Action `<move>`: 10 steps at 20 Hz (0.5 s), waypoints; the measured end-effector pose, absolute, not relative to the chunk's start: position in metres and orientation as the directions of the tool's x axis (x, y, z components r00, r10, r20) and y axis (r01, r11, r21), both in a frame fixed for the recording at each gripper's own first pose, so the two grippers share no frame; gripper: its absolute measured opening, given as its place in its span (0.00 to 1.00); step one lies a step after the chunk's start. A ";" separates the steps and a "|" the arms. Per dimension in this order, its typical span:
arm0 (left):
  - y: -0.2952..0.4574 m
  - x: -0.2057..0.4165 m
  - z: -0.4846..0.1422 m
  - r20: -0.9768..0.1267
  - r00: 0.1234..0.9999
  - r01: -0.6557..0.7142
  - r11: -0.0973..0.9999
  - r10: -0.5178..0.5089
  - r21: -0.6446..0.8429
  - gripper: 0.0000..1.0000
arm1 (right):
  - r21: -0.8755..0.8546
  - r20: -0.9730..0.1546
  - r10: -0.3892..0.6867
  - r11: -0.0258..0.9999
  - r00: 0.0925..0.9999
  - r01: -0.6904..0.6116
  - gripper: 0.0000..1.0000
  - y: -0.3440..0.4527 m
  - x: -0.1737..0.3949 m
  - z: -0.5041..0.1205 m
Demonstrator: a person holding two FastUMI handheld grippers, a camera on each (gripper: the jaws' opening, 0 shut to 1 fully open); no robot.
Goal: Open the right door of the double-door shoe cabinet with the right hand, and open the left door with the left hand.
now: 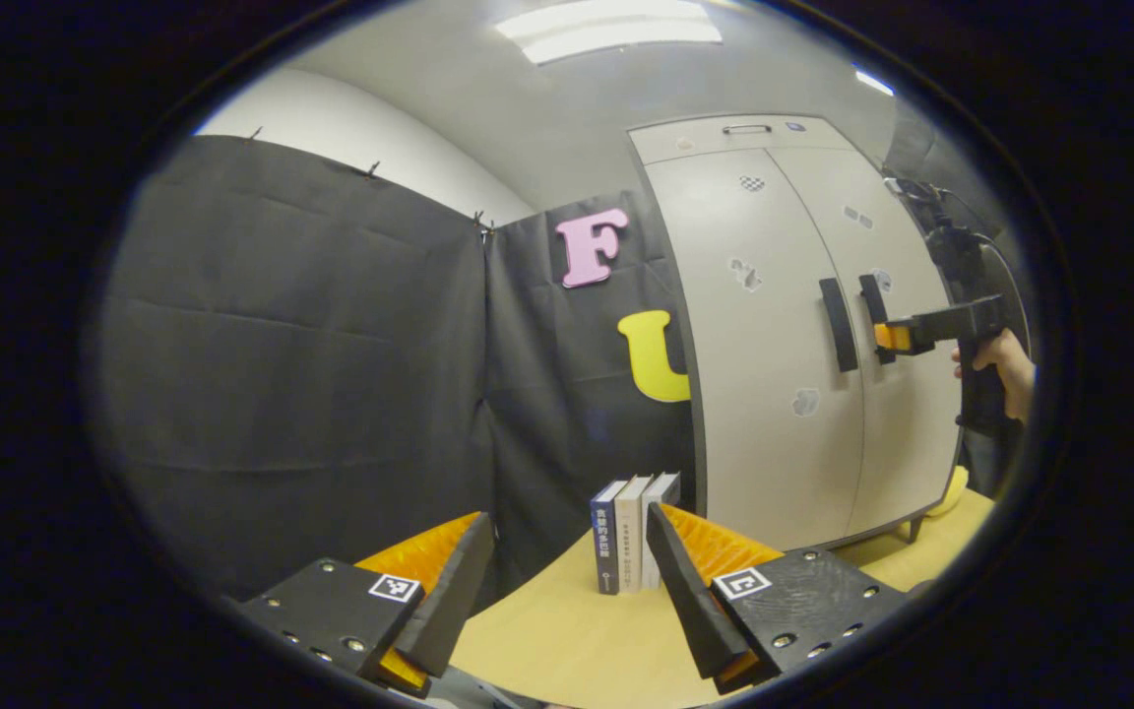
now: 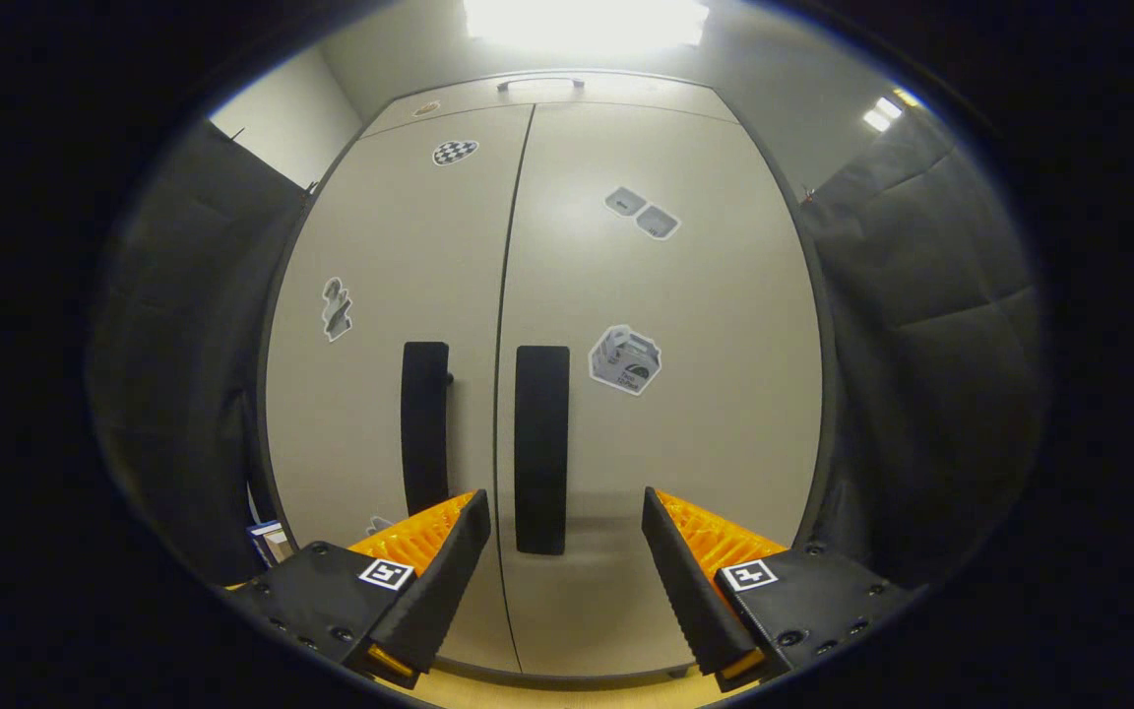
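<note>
The right gripper [image 2: 565, 551] is held wide before the right door handle [image 2: 540, 448]; the left gripper [image 1: 567, 581] is spread wide too.

The left gripper view looks from farther back and off to the left, across the counter [image 1: 567, 630], meeting the shoe cabinet [image 1: 784, 335] at a slant. The right gripper view faces the shoe cabinet [image 2: 547, 295] squarely from close up — both doors span its width. The two views share the cabinet front — its two handles and stickers.
</note>
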State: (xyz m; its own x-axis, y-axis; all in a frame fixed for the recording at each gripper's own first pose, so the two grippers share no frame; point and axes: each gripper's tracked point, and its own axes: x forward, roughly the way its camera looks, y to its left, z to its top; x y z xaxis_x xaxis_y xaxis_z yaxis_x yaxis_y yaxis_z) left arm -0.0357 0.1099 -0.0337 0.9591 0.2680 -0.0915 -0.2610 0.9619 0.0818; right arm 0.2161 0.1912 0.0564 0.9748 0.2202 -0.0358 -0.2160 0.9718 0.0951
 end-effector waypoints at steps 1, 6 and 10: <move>0.112 -0.036 -0.034 -0.093 0.957 -0.267 0.960 0.274 0.084 0.92 | 0.099 -0.031 0.215 0.973 0.976 -0.211 0.98 0.192 0.221 0.060; 0.120 -0.040 -0.036 -0.099 0.949 -0.292 0.953 0.300 0.085 0.92 | 0.119 -0.035 0.205 0.973 0.978 -0.200 0.87 0.200 0.242 0.071; 0.126 -0.042 -0.038 -0.104 0.943 -0.308 0.948 0.316 0.085 0.92 | 0.137 -0.099 0.249 0.962 0.963 -0.235 0.67 0.213 0.249 0.063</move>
State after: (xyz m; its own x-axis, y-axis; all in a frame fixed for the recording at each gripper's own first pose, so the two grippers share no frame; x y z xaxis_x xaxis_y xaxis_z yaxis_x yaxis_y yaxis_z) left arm -0.0423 0.1256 -0.0381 0.9430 0.3159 -0.1043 -0.3080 0.9476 0.0848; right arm 0.2491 0.2133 0.0630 0.9634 0.2489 -0.0992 -0.2346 0.9624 0.1369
